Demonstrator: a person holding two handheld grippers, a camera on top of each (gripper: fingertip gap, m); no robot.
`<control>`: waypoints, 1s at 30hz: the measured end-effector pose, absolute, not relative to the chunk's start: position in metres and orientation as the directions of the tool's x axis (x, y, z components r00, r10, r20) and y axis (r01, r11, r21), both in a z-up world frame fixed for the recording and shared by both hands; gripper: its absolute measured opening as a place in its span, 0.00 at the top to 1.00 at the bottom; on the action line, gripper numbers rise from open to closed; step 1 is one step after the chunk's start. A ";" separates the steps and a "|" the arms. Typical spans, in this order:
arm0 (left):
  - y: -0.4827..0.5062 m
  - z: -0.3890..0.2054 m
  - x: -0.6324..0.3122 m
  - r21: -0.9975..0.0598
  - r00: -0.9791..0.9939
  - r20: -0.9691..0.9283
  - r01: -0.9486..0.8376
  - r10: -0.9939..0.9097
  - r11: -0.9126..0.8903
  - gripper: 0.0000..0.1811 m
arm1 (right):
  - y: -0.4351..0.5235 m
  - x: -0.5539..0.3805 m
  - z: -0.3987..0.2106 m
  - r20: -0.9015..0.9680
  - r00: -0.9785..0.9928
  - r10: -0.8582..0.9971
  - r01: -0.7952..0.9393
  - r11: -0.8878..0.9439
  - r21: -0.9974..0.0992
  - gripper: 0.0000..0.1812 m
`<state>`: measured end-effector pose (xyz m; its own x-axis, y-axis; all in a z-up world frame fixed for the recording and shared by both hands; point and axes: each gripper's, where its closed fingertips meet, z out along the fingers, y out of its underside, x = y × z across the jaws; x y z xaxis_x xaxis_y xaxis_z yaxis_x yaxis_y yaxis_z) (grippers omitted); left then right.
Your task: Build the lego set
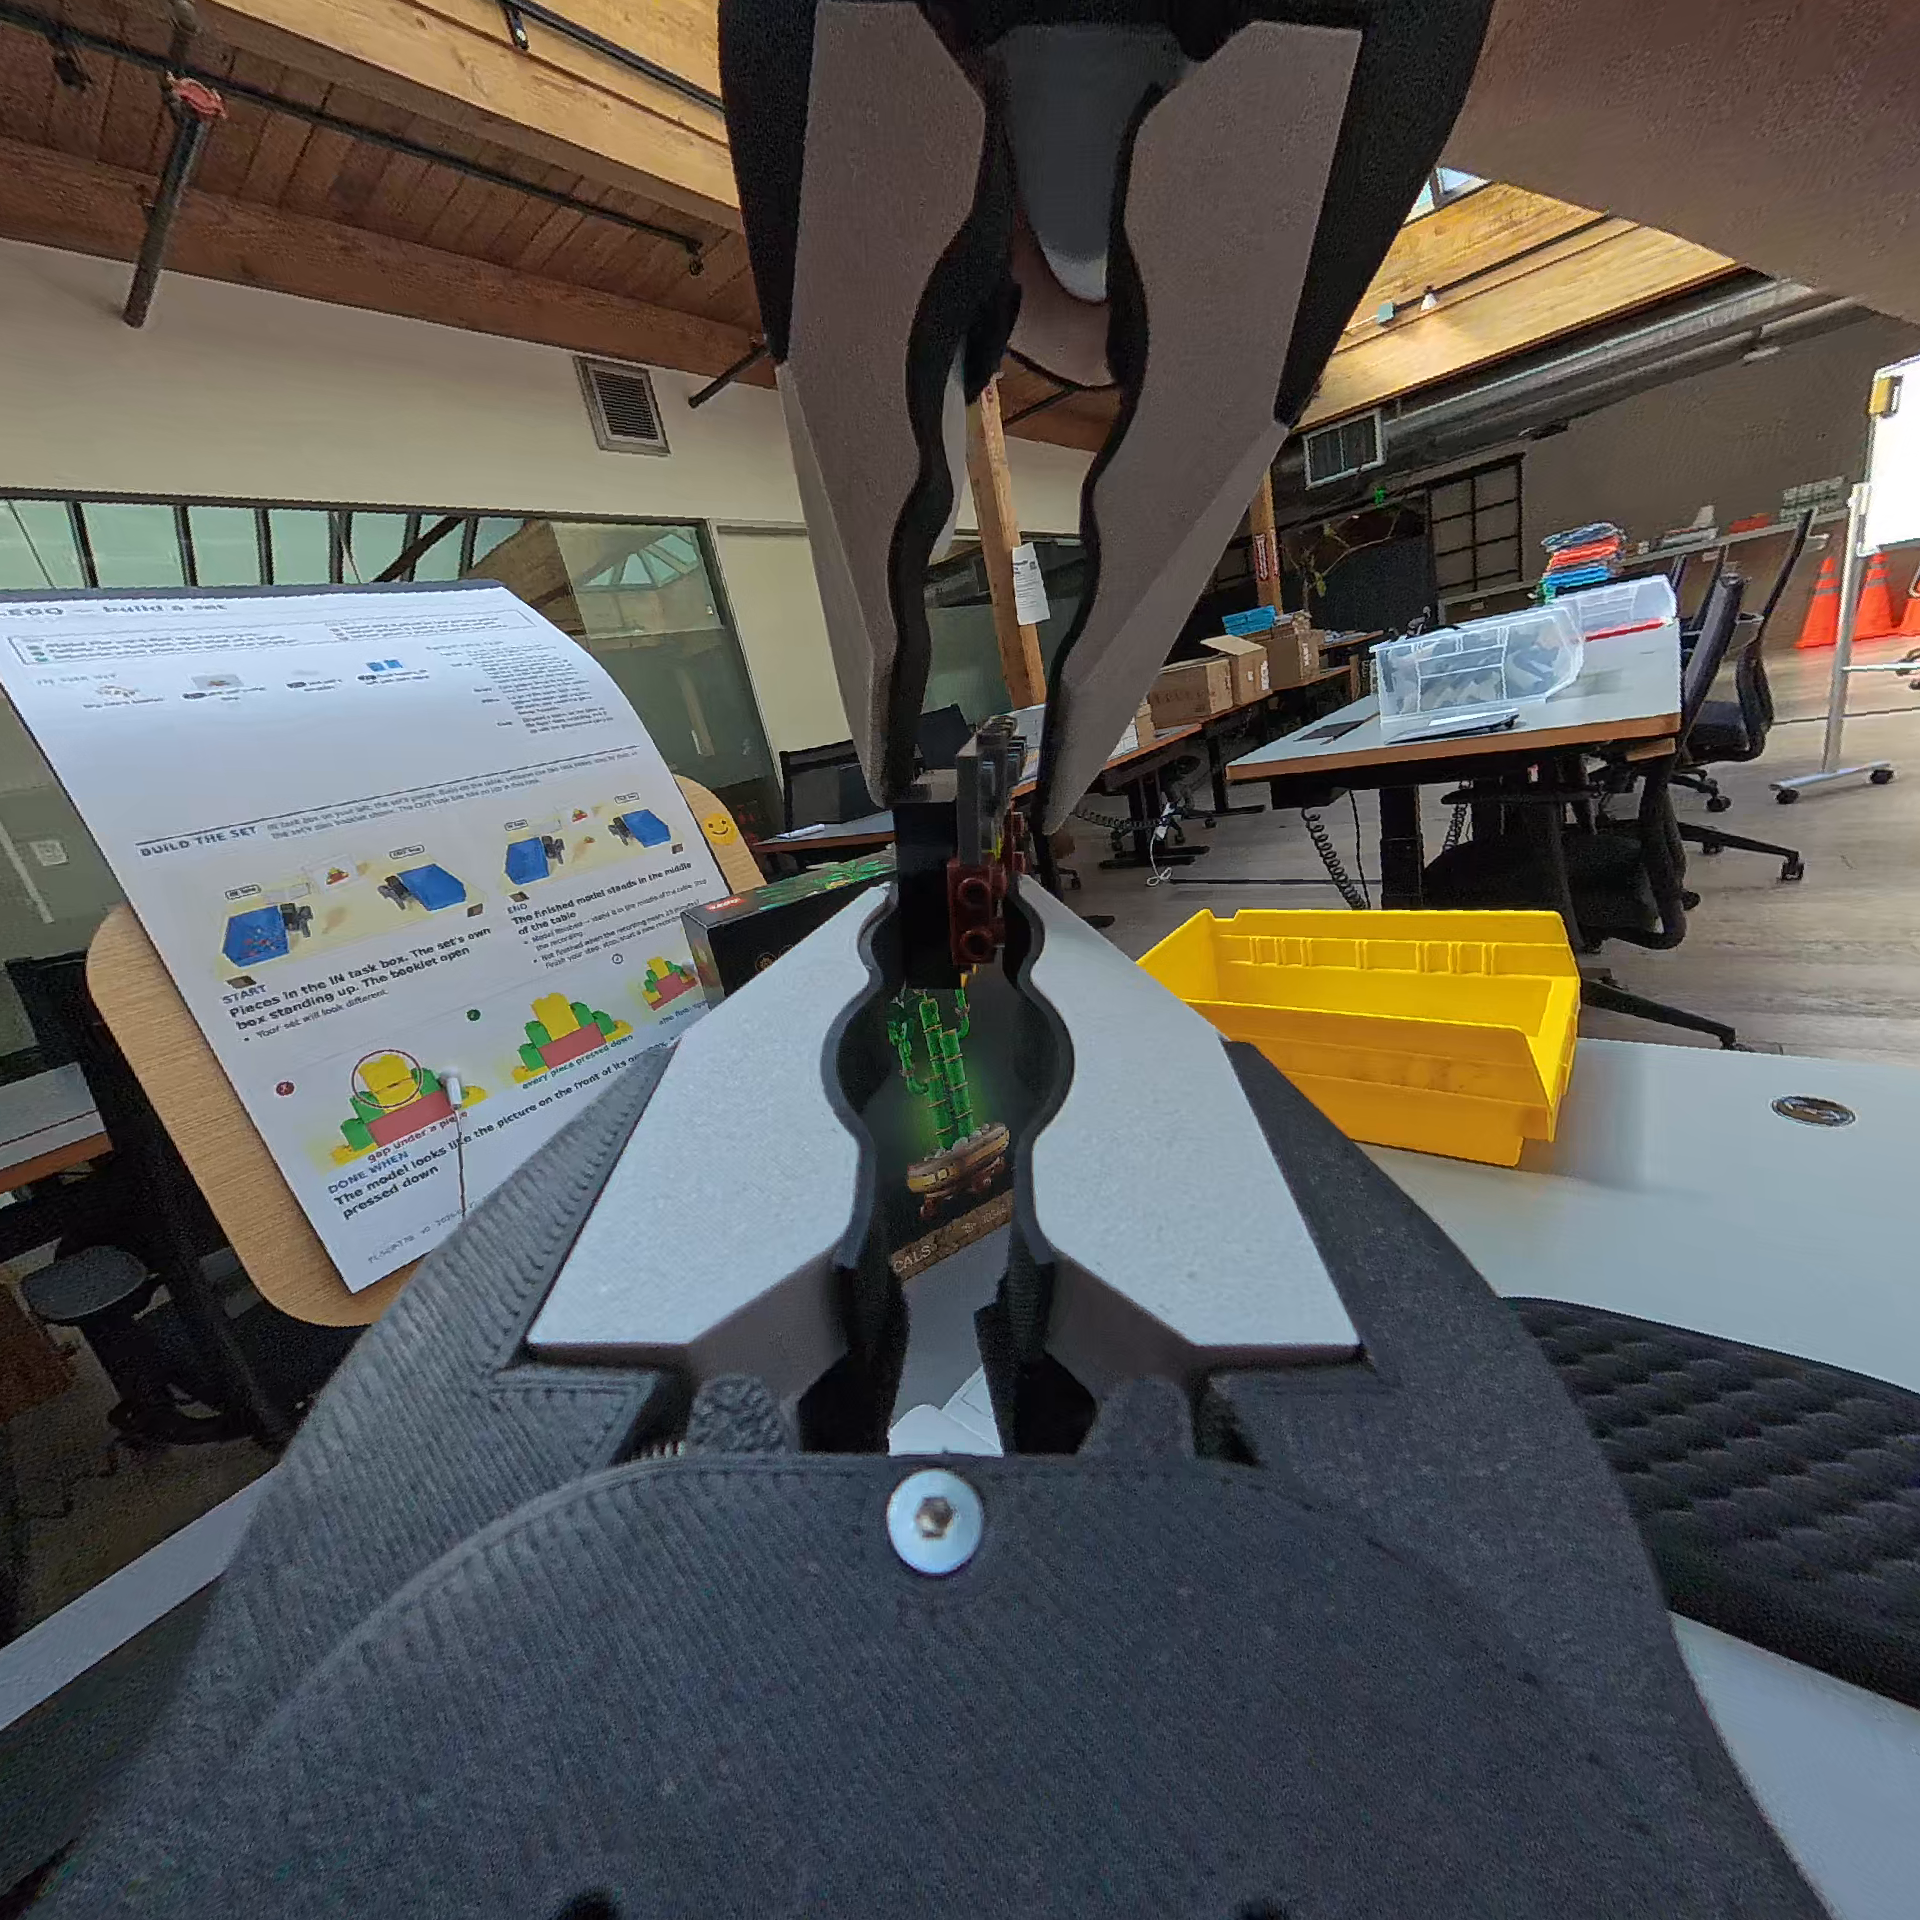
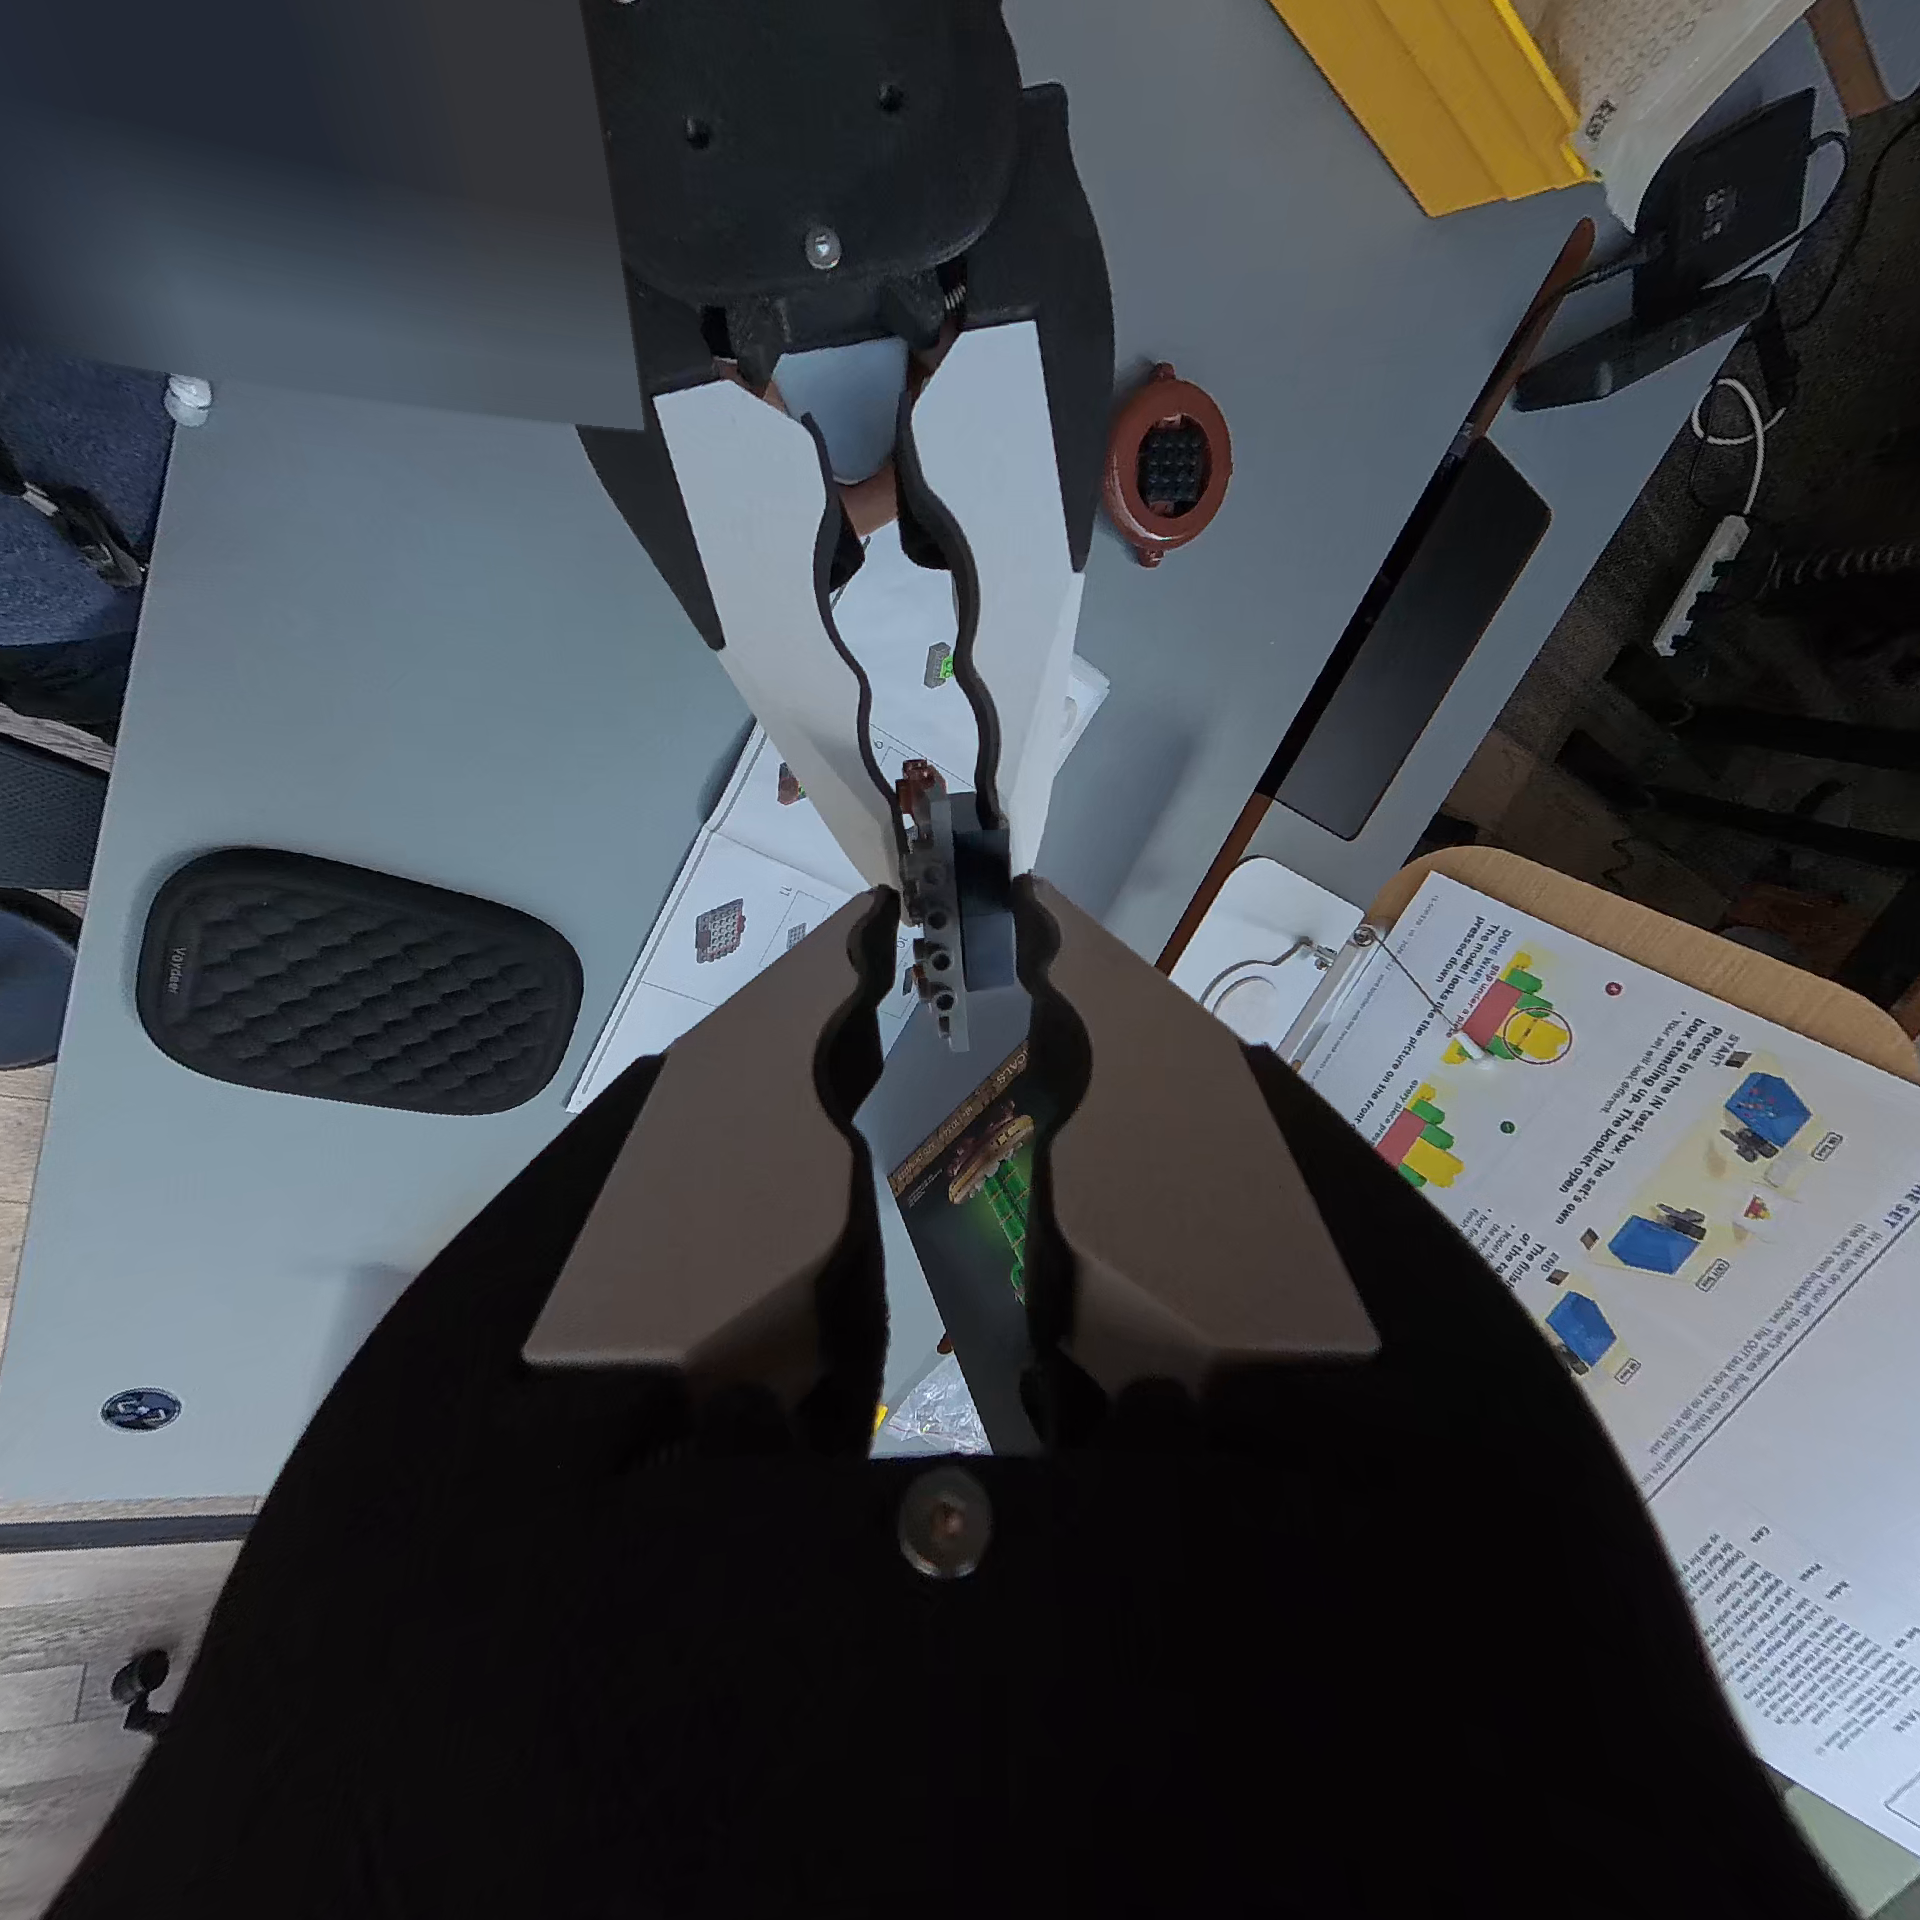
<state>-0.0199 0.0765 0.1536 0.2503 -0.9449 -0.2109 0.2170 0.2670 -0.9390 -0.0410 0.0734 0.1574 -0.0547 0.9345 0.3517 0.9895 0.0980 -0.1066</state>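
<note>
- Left gripper (image 1: 951, 904), fingers nearly closed, pinching the lower end of a small dark sub-assembly (image 1: 971, 862) of black, grey and reddish-brown pieces, held in the air above the table (image 1: 1662, 1226)
- Right gripper (image 2: 956, 894), coming from the opposite side, likewise narrowed onto the same sub-assembly (image 2: 951, 914); its tips meet the cluster at the grey plate and the dark block, so both tools appear to share the load
- Step in hand, as judged: joining or pressing together two parts of the sub-assembly between the grippers, early in the build; a separate brown round base (image 2: 1169, 462) with a dark studded centre lies on the table, well apart
- Next move, as judged: a squeeze along the stud axis with the pieces kept square; a skewed push could pop the small reddish-brown pieces off
- Left wrist view only: yellow bin (image 1: 1382, 1029) at the table's far side, and the set's box (image 1: 790, 925) standing behind the fingers, its bamboo picture seen through the gap
- Right wrist view only: the open instruction booklet (image 2: 727, 914) flat beneath the work, a black padded rest (image 2: 353, 982) to one side, and the brown base
- Both views: printed task sheet (image 1: 343, 914) on a wooden stand
</note>
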 end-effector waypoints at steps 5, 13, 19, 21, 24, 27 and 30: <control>0.076 0.154 -0.020 -0.937 0.255 -0.214 0.220 -0.943 0.272 0.91 | 0.075 -0.041 0.155 0.357 -0.061 0.932 0.990 0.102 -0.097 0.89; 0.079 0.155 -0.023 -0.937 0.262 -0.213 0.218 -0.941 0.272 0.92 | 0.080 -0.042 0.155 0.379 -0.070 0.923 0.990 0.109 -0.084 0.91; 0.079 0.154 -0.022 -0.938 0.264 -0.216 0.210 -0.940 0.275 0.92 | 0.081 -0.042 0.154 0.391 -0.079 0.917 0.990 0.119 -0.079 0.91; 0.078 0.154 -0.022 -0.944 0.244 -0.195 0.217 -0.950 0.250 0.92 | 0.081 -0.042 0.154 0.395 -0.073 0.916 0.990 0.115 -0.083 0.91; 0.080 0.154 -0.023 -0.948 0.236 -0.178 0.219 -0.955 0.231 0.92 | 0.084 -0.042 0.153 0.415 -0.073 0.907 0.990 0.117 -0.081 0.91; 0.080 0.154 -0.023 -0.952 0.222 -0.156 0.225 -0.963 0.206 0.92 | 0.084 -0.042 0.153 0.423 -0.071 0.903 0.991 0.113 -0.076 0.90; 0.080 0.155 -0.024 -0.955 0.196 -0.126 0.242 -0.972 0.173 0.92 | 0.084 -0.044 0.154 0.430 -0.068 0.900 0.990 0.115 -0.084 0.90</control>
